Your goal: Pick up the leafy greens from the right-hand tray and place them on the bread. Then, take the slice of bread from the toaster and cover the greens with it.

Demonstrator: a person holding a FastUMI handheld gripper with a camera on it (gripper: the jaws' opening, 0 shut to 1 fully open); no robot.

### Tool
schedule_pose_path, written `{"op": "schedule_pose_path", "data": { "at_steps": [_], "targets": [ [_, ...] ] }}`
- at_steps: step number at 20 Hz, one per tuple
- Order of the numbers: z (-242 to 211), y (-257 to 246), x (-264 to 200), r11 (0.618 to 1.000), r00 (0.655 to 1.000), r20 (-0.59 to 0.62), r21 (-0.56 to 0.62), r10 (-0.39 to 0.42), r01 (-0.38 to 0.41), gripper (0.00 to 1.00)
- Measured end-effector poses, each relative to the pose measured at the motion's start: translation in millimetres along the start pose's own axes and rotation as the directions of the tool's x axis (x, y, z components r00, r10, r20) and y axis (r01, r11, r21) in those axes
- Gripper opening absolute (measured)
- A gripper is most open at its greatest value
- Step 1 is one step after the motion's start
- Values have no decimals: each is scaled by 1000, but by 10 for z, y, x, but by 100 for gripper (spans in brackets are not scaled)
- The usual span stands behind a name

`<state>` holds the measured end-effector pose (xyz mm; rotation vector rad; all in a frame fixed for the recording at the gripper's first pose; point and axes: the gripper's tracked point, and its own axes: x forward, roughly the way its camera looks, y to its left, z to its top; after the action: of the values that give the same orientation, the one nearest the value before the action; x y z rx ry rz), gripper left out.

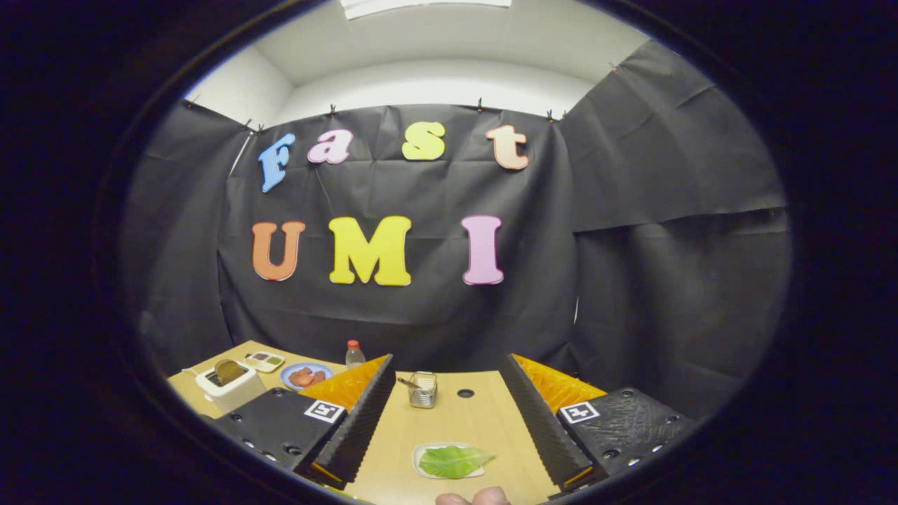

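Observation:
A green leaf [454, 461] lies on a small white tray [421, 468] on the wooden table, between my fingers and well below them. My gripper [449, 414] stands open above the table with nothing between its fingers. Off beyond the left finger stands a white toaster [228, 386] with a brown slice of bread [227, 370] sticking up out of its slot. I cannot make out a slice of bread lying flat on the table.
A blue plate [306, 376] with reddish food sits behind the toaster, a small compartment dish [264, 361] farther left. A red-capped bottle [355, 354] stands by the back wall. A metal mesh holder [423, 389] and a table hole [465, 393] lie ahead. Fingertips of a person [471, 498] show near the tray.

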<state>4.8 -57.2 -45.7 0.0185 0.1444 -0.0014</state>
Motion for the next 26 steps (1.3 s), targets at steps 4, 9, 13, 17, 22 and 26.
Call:
{"op": "schedule_pose_path", "data": {
  "at_steps": [4,9,13,17,22,26],
  "targets": [
    [-464,-297,138,1000,997,-71,12,-11,12,95],
    [-1390,-504,462,999,975,-223,55,12,0,95],
    [-2101,-575,768,997,943,-331,76,30,-5,95],
    [-2596,-644,1076,994,915,-400,109,59,-16,95],
    [-3234,-705,1498,992,869,-489,123,77,-19,96],
    [-3498,-666,1667,990,839,-537,141,92,-18,96]
  ]
}}
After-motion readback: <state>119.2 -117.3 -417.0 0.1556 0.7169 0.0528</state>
